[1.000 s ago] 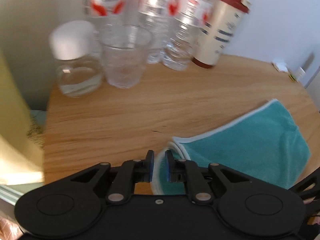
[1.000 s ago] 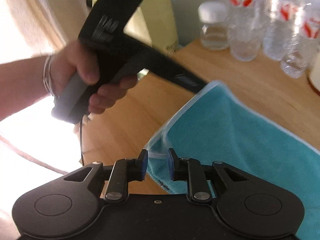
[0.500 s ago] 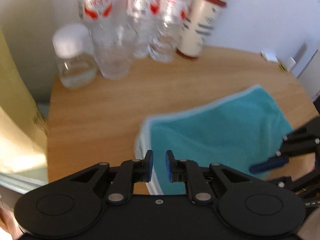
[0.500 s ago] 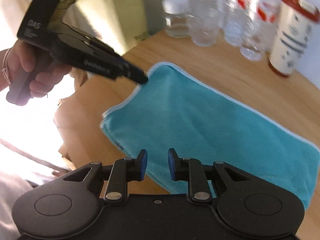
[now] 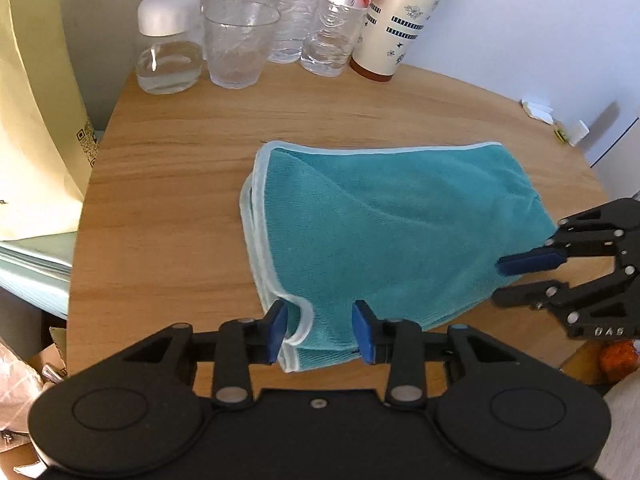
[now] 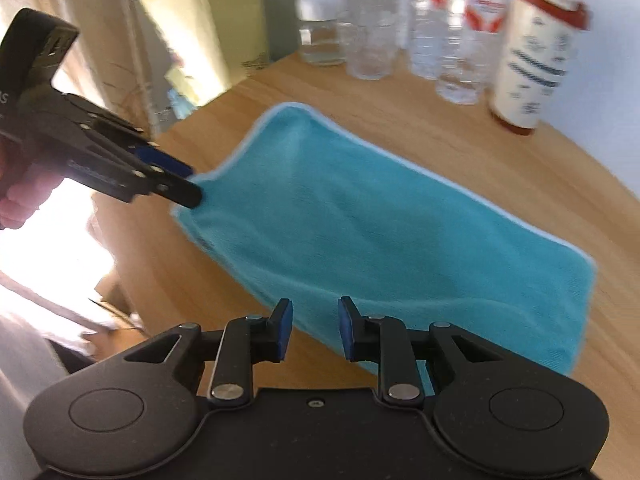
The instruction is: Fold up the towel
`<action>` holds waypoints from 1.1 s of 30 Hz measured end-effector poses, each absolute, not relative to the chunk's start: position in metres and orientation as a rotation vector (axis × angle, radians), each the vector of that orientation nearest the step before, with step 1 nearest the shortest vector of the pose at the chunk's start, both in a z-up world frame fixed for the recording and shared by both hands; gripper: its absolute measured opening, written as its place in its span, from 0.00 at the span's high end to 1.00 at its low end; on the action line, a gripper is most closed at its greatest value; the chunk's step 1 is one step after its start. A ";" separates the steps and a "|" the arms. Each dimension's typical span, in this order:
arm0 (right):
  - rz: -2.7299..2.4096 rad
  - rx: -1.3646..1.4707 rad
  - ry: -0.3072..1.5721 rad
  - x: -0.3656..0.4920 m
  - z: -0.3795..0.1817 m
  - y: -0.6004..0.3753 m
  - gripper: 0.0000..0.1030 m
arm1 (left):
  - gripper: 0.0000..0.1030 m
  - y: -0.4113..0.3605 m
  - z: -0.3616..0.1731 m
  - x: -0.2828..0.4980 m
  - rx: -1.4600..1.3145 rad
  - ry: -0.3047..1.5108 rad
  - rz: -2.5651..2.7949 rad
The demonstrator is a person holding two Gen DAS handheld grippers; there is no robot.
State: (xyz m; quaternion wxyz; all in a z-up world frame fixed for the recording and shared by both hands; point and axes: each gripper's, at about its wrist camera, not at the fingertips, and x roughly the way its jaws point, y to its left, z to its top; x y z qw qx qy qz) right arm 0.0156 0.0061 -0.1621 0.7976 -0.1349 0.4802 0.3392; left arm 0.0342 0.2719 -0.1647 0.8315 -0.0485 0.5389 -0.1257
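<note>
1. Lying folded in layers on the round wooden table (image 5: 168, 168), the teal towel (image 5: 384, 232) has its pale piped edges stacked at the end nearest the left gripper (image 5: 320, 332).
2. Left gripper's jaws stand released, spread wide; the towel's near corner with its curled piping sits between the blue pads (image 5: 278, 330), touching neither as far as I can tell.
3. Right gripper (image 6: 314, 330) has its jaws parted too, gripping nothing; the towel's long folded edge lies just ahead of them and runs under the right-hand jaw.
4. Seen from the left wrist, the right gripper hovers at the towel's far right end, its upper blue pad over the cloth.
5. Bare wood stretches to the left of the left jaws out to the table's rim, and ahead of the towel.
6. Well beyond the jaws, a lidded jar (image 5: 168, 44), a glass tumbler (image 5: 238, 44), water bottles (image 5: 320, 16) and a cream cup with red lid (image 5: 394, 24) crowd the table's back edge.
7. A person's hand (image 6: 18, 196) holds the left gripper's handle in the right wrist view.
</note>
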 end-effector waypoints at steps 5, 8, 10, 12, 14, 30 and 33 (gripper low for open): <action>0.572 -0.267 1.057 0.042 -0.167 -0.050 0.73 | 0.89 0.268 -0.165 0.031 -0.124 1.147 -0.233; 0.558 -0.279 1.104 0.052 -0.181 -0.066 0.73 | 0.94 0.265 -0.164 0.026 -0.152 1.162 -0.182; 0.570 -0.341 1.142 0.053 -0.195 -0.071 0.73 | 0.96 0.262 -0.161 0.023 -0.150 1.156 -0.177; 0.582 -0.363 1.143 0.049 -0.198 -0.078 0.74 | 0.96 0.257 -0.159 0.021 -0.133 1.151 -0.160; 0.582 -0.334 1.157 0.050 -0.199 -0.088 0.75 | 0.97 0.256 -0.159 0.019 -0.143 1.164 -0.142; 0.523 -0.294 1.070 0.098 -0.172 -0.125 0.72 | 0.97 0.237 -0.180 0.017 -0.066 1.259 -0.082; 0.531 -0.204 1.100 0.124 -0.178 -0.131 0.72 | 0.95 0.236 -0.177 0.019 -0.043 1.271 -0.072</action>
